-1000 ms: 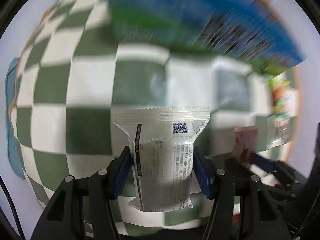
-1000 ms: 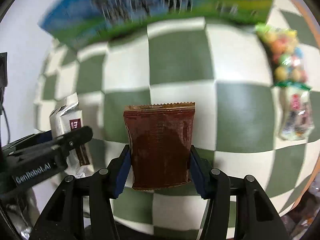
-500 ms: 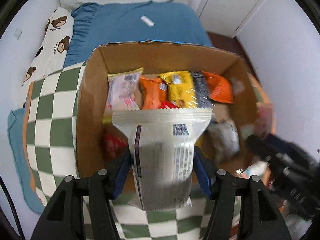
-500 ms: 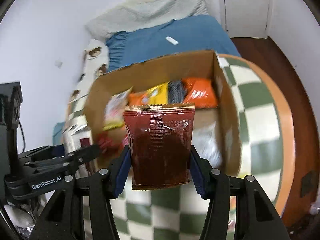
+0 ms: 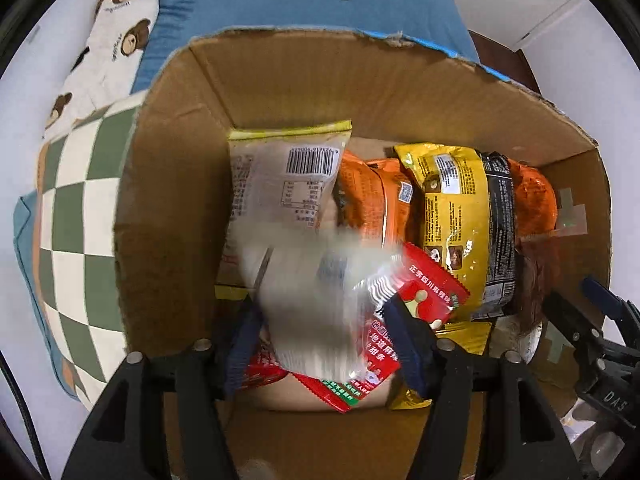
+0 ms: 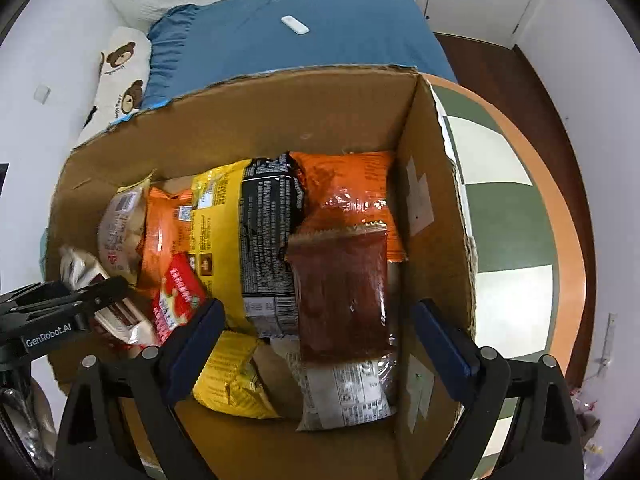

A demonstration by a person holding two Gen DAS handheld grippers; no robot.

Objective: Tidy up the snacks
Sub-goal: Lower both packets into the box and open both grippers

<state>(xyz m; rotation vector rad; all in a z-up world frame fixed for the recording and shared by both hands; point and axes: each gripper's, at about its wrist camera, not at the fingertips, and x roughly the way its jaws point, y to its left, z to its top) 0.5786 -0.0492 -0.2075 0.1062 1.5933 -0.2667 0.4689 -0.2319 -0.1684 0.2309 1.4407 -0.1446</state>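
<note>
An open cardboard box (image 5: 380, 92) (image 6: 280, 116) holds several snack packets: orange, yellow-black and red ones. My left gripper (image 5: 326, 340) is over the box with its jaws apart; the white packet (image 5: 316, 292) is blurred between them and dropping loose. My right gripper (image 6: 320, 340) is wide open above the box's right side. The brown packet (image 6: 340, 288) lies free on the other packets, by the box's right wall. The left gripper also shows in the right wrist view (image 6: 68, 308).
The box stands on a round table with a green-and-white checked cloth (image 6: 500, 208) (image 5: 76, 208) and an orange rim. A blue bed (image 6: 300, 28) with a bear-print pillow (image 5: 116, 40) lies behind. A white wall is at the left.
Both grippers have come down closer over the box and opened. The brown packet has dropped into the box. The white packet is slipping out of the left jaws.
</note>
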